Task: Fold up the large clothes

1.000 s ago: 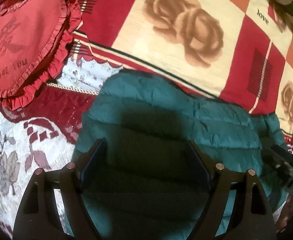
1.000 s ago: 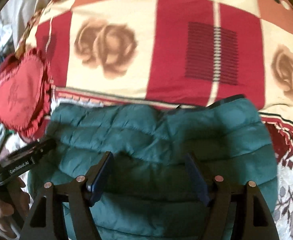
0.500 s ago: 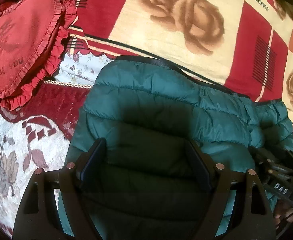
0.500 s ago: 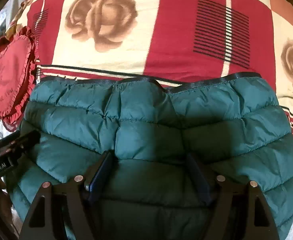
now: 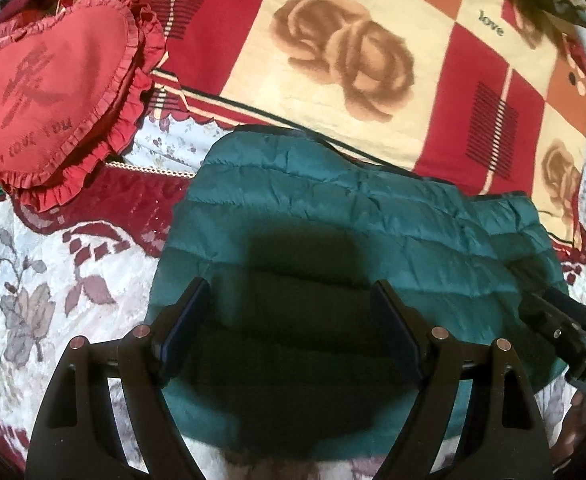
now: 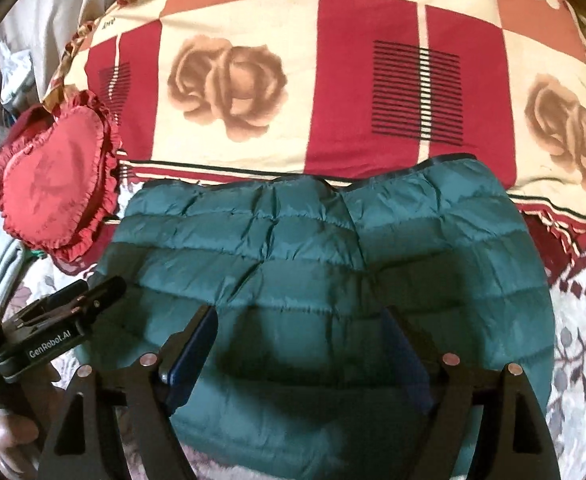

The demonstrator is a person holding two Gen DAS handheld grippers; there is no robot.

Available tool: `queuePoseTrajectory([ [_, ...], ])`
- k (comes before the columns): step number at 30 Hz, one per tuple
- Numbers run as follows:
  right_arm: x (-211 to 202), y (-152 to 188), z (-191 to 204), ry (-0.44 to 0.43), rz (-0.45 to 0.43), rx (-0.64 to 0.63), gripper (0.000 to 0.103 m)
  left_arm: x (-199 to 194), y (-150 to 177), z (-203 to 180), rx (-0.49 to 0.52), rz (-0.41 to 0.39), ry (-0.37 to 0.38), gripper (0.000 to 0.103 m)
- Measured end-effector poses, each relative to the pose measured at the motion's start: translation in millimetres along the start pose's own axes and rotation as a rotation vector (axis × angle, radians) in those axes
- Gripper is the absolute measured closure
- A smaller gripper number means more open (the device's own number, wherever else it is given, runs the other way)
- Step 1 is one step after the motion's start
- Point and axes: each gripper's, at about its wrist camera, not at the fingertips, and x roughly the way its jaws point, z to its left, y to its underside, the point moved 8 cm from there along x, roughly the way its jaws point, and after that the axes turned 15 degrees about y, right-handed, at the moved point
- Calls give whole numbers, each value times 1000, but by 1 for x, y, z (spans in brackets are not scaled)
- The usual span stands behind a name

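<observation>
Teal quilted jacket (image 6: pixel 325 280) lies folded in a compact block on the floral bedspread (image 5: pixel 33 280), its dark-trimmed far edge touching the red-and-cream rose-print blanket (image 6: pixel 333 80). Left gripper (image 5: pixel 293 328) is over the jacket's near left part, jaws wide apart, nothing between the blue pads (image 5: pixel 185 328), its shadow on the fabric. Right gripper (image 6: pixel 301 352) is over the near middle of the jacket, jaws also spread, nothing held; can't tell if the fingertips touch the cloth. Each gripper shows at the edge of the other's view, just beside the jacket's sides. Red heart-shaped ruffled cushion (image 5: pixel 53 92) sits far-left of the jacket, close but apart, overlapping the blanket's left edge.
</observation>
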Motion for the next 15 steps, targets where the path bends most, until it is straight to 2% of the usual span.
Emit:
queuePoseTrajectory([
  [11, -16, 16, -2, -6, -7, -16, 17, -22, 18, -6, 34, -13, -1, 21],
  [15, -15, 17, -19, 3, -11, -1, 15, -22, 20, 7, -9, 12, 31, 20],
])
